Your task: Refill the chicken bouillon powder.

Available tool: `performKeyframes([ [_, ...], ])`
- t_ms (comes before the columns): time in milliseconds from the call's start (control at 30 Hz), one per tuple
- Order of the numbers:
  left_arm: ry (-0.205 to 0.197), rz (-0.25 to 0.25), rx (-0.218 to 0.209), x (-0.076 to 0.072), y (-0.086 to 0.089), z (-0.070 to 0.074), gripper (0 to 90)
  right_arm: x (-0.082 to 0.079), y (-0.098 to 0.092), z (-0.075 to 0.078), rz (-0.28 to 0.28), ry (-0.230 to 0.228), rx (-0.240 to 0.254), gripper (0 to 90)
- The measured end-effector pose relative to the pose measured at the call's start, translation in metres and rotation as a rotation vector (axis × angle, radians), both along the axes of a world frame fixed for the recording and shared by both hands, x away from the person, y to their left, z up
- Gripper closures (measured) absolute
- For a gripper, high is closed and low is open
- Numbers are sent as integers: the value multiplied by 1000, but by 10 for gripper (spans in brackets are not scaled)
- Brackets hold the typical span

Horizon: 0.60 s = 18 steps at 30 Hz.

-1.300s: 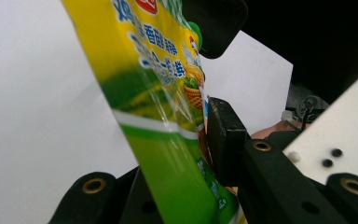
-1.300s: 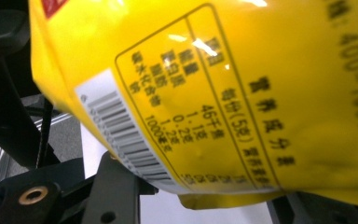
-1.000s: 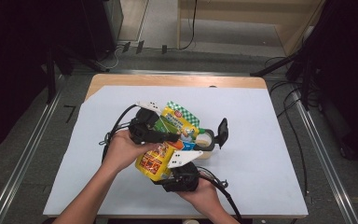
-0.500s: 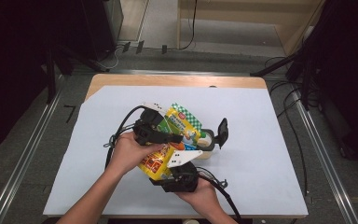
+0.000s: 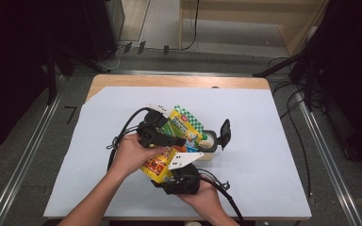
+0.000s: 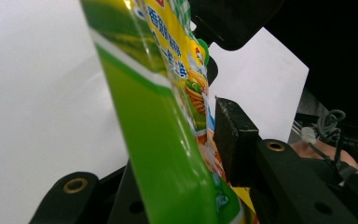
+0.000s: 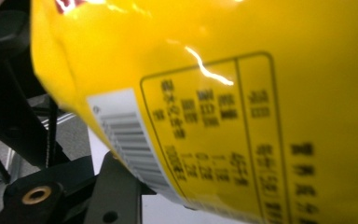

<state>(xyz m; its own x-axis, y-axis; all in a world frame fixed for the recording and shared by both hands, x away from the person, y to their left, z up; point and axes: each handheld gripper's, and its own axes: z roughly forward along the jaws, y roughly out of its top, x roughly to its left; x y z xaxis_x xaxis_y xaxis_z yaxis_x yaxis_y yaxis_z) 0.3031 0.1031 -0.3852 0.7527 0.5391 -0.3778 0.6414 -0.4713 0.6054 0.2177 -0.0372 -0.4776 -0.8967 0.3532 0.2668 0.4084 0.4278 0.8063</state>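
A yellow and green snack packet (image 5: 181,127) stands tilted over the middle of the table. My left gripper (image 5: 178,140) reaches in from the left around its middle. In the left gripper view the packet (image 6: 158,116) runs up between the jaws, and the right pad (image 6: 230,140) stands just beside it. These jaws have just been opening, with the packet still between them. My right gripper (image 5: 168,165) comes from the near edge and is shut on the packet's lower end. The packet's yellow back with its barcode (image 7: 261,93) lies close in front of the right gripper view's camera.
A small round tub (image 5: 210,141) with its black lid (image 5: 225,133) flipped up stands just right of the packet. A white sheet (image 5: 264,165) covers the wooden table. Black cables trail from both grippers. Metal rails run along both sides.
The left hand has shifted slightly. The packet and the right gripper stay where they were.
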Motion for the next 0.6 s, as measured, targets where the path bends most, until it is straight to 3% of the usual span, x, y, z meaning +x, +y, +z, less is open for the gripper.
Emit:
performKeyframes([
  [200,10,36,26,1,-1,0,732,-4,3,1,-36,-18,-36,540],
  [433,72,76,25,4,-2,-2,706,-9,7,2,-62,-34,-84,501],
  [600,90,81,37,6,-3,-4,683,-10,7,4,-60,-40,-100,561],
])
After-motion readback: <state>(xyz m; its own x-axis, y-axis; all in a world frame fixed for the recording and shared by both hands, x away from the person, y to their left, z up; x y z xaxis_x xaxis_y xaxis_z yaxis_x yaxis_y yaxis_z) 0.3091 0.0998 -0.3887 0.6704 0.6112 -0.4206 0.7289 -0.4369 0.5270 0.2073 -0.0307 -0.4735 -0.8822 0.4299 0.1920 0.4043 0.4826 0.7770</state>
